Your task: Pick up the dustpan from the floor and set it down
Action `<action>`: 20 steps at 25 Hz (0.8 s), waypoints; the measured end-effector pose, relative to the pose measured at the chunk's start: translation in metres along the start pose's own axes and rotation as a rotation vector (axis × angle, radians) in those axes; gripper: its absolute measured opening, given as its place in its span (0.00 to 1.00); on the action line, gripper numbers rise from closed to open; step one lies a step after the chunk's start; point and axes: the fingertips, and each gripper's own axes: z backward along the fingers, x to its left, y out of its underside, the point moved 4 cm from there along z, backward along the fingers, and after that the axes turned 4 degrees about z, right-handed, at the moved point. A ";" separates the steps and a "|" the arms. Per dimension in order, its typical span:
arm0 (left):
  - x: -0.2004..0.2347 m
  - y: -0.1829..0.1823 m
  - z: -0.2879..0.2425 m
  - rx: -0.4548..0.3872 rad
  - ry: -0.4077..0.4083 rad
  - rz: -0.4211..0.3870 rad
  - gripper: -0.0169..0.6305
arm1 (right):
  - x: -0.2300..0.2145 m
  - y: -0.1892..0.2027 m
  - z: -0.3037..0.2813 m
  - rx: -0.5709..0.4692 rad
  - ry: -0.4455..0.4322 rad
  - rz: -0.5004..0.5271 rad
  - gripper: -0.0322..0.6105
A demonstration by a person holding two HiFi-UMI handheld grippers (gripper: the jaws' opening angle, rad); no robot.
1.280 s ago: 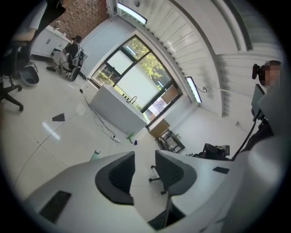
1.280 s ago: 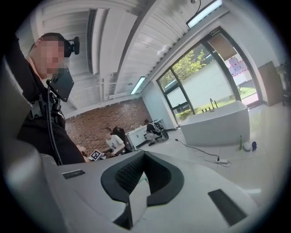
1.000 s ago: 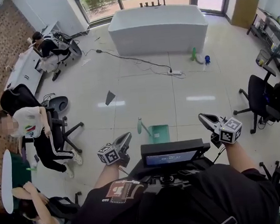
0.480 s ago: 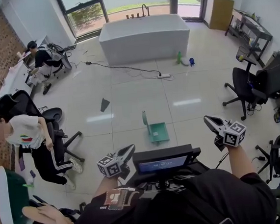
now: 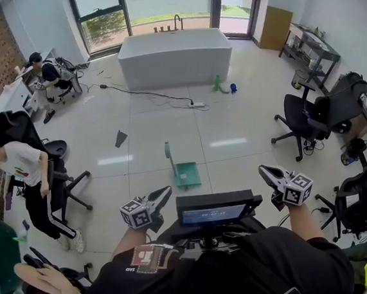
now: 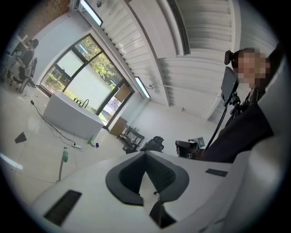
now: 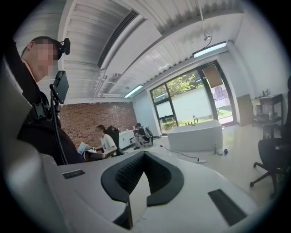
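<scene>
A glossy floor (image 5: 247, 137) of large pale square tiles filled the room, mirroring the ceiling lights in soft streaks. Far across it stood a long, white, smooth-walled bathtub (image 5: 175, 56), box-shaped with rounded corners. At the right were black swivel chairs (image 5: 300, 119) on star-shaped wheeled bases.

The dustpan (image 5: 187, 174), green plastic with a flat, roughly square tray and a slim upright handle (image 5: 169, 152), rested on the tiles out in the open, well ahead of both tools and roughly midway between them, touched by neither.

The left gripper (image 5: 166, 190) was clenched, its pale, smooth jaws tapering to a point. Its own view showed the dark ribbed pads meeting in a V with nothing caught in them. The right gripper (image 5: 262, 168) was likewise pressed together and empty. Each carried a cube with black-and-white square markers.

A thin dark cable ran to a white power strip (image 5: 197, 105), and a flat, dark triangular scrap (image 5: 120, 138) lay left of the dustpan.
</scene>
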 end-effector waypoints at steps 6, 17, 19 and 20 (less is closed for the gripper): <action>-0.138 0.097 -0.053 -0.030 -0.047 0.004 0.05 | -0.004 0.061 0.160 -0.017 -0.076 -0.031 0.09; -0.310 0.209 0.001 -0.005 -0.086 -0.040 0.05 | 0.073 0.112 0.303 -0.001 -0.147 -0.044 0.09; -0.323 0.221 0.061 -0.020 -0.104 -0.047 0.05 | 0.129 0.121 0.311 -0.004 -0.153 -0.025 0.09; -0.328 0.227 0.093 -0.027 -0.105 -0.054 0.05 | 0.159 0.128 0.311 -0.003 -0.153 -0.014 0.09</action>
